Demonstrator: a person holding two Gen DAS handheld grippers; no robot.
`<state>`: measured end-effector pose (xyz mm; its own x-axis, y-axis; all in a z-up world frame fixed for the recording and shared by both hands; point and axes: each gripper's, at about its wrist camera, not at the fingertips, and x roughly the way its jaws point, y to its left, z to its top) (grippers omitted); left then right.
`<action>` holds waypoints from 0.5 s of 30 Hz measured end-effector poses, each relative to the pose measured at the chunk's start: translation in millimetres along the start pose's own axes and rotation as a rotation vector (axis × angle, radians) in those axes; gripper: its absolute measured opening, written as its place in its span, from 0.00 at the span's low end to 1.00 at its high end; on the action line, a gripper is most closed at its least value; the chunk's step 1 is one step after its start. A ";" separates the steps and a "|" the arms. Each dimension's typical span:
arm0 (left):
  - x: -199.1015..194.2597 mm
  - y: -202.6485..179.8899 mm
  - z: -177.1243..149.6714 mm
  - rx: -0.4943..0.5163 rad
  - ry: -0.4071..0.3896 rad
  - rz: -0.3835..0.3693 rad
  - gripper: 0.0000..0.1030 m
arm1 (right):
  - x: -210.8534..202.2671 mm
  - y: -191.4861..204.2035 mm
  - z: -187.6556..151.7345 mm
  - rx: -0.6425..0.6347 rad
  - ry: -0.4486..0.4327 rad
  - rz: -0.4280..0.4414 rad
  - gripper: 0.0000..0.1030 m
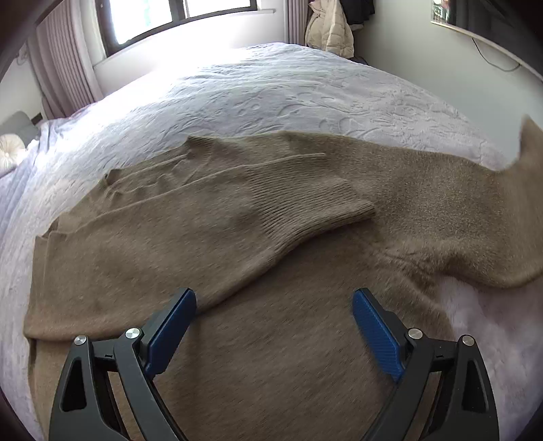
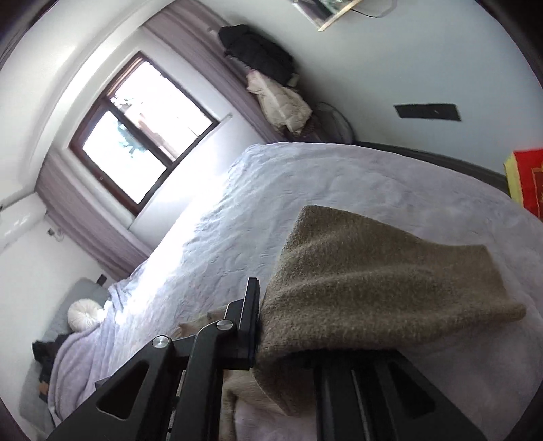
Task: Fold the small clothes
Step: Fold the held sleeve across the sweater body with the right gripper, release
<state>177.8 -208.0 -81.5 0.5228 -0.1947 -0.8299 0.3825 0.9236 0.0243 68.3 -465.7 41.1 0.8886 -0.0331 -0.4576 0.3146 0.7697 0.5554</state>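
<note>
A brown knit sweater [image 1: 288,339] lies spread on a pale lavender bed [image 1: 271,95]. One sleeve with a ribbed cuff [image 1: 325,207] is folded across its body. My left gripper [image 1: 275,325] hovers just above the sweater's body, open and empty, blue pads wide apart. The other sleeve runs to the right and lifts off the bed at the frame edge [image 1: 529,146]. In the right wrist view my right gripper [image 2: 268,325] is shut on that sleeve [image 2: 373,288], which drapes over its right finger and hides it. The camera there is tilted.
A window [image 2: 142,129] with mauve curtains lies beyond the bed. Coats hang in the corner [image 1: 329,30]. A white round cushion [image 2: 85,313] sits at the bed's left end. A red and yellow object [image 2: 526,179] is at the right edge.
</note>
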 end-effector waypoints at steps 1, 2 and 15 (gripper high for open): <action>-3.8 8.8 -1.4 -0.013 0.000 -0.004 0.92 | 4.0 18.4 -3.5 -0.045 0.010 0.026 0.11; -7.6 18.5 -3.8 -0.028 -0.002 -0.003 0.92 | 11.7 43.3 -6.0 -0.107 0.027 0.066 0.11; -19.6 188.0 -54.3 -0.303 0.026 0.122 0.92 | 134.6 227.5 -163.6 -0.718 0.377 0.139 0.11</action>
<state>198.1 -12.7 -91.0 0.5299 -0.0715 -0.8451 0.0719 0.9966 -0.0392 204.9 -190.7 -7.7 0.6917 0.2102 -0.6909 -0.1932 0.9757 0.1034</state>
